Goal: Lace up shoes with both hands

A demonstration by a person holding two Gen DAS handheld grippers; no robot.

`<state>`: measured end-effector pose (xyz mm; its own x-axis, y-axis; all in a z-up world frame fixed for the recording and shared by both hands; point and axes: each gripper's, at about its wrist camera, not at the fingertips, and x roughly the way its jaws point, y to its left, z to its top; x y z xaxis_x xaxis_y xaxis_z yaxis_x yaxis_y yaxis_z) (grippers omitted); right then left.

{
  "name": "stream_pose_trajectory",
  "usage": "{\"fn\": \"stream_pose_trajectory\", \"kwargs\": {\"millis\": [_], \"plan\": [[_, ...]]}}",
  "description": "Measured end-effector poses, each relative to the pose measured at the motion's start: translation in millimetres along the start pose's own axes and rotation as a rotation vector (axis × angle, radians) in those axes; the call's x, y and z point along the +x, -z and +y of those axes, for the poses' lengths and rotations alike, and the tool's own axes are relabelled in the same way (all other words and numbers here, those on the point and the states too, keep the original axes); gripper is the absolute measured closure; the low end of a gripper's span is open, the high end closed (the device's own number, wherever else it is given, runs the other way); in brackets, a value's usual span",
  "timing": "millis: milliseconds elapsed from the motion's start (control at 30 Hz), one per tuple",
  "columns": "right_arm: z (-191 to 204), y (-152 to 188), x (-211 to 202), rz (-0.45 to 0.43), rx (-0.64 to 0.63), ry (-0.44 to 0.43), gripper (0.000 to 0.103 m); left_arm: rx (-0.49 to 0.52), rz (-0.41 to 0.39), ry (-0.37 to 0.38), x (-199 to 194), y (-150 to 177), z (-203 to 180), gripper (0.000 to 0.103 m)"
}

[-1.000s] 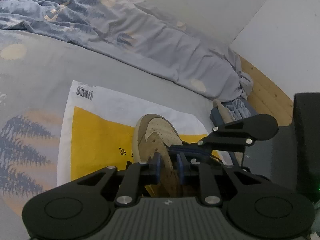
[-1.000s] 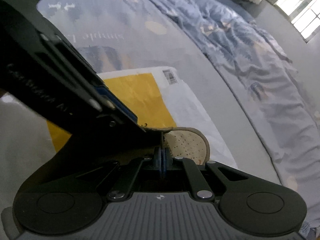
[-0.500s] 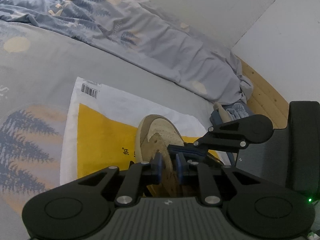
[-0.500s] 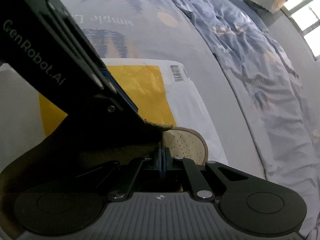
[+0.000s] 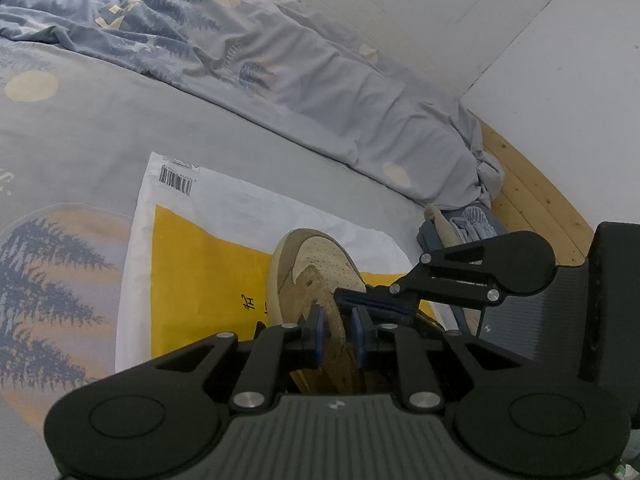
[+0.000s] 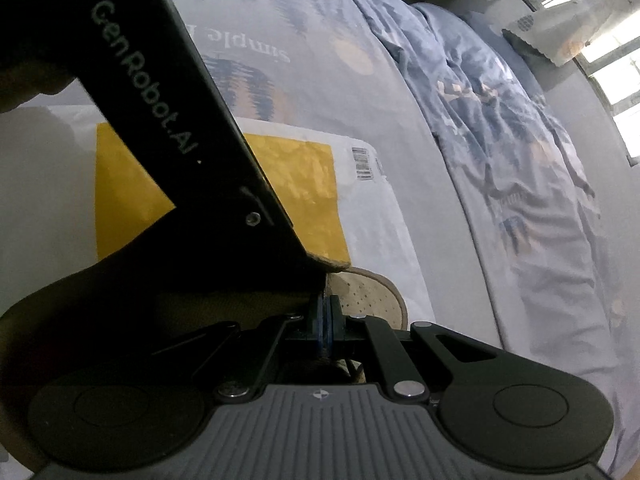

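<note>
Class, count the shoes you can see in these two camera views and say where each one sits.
1. A tan suede shoe with a cream perforated toe lies on the yellow-and-white plastic mailing bag on the bed. The grippers cover its rear, so another could be hidden.

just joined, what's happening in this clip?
A person is working on a tan shoe with two handheld grippers. The shoe lies on a yellow and white mailer bag on a bed. The left gripper has its blue pads on either side of a flap of the shoe's upper. The right gripper is shut right beside it; no lace can be made out between its pads.
</note>
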<state>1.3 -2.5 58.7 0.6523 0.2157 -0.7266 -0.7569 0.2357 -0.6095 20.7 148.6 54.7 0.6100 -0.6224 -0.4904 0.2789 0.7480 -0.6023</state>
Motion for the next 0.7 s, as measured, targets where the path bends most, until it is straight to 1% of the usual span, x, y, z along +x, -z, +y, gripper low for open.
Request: {"fn": "stream_pose_trajectory", "kwargs": {"millis": [133, 333, 467, 600, 667, 700], "plan": [[-0.8, -2.2, 1.9, -0.012, 0.002, 0.006, 0.101, 0.003, 0.003, 0.004, 0.6, -0.6, 0.2, 0.088], [2.5, -10.6, 9.3, -0.018, -0.042, 0.015, 0.101, 0.005, 0.005, 0.000, 1.7, -1.2, -0.2, 0.088], [1.0, -9.6, 11.1, -0.020, -0.041, 0.013, 0.101, -0.023, 0.005, 0.017, 3.2, -2.9, 2.0, 0.087], [-0.2, -7.9, 12.2, -0.024, -0.034, 0.015, 0.101, -0.100, -0.046, 0.028, -2.5, -6.5, 10.8, 0.086], [-0.1, -7.3, 12.1, -0.025, -0.028, 0.017, 0.101, -0.169, -0.079, 0.039, -4.5, -8.3, 19.1, 0.079], [0.2, -7.0, 12.0, -0.026, -0.026, 0.019, 0.101, -0.209, -0.095, 0.044, -4.3, -8.6, 23.1, 0.078]]}}
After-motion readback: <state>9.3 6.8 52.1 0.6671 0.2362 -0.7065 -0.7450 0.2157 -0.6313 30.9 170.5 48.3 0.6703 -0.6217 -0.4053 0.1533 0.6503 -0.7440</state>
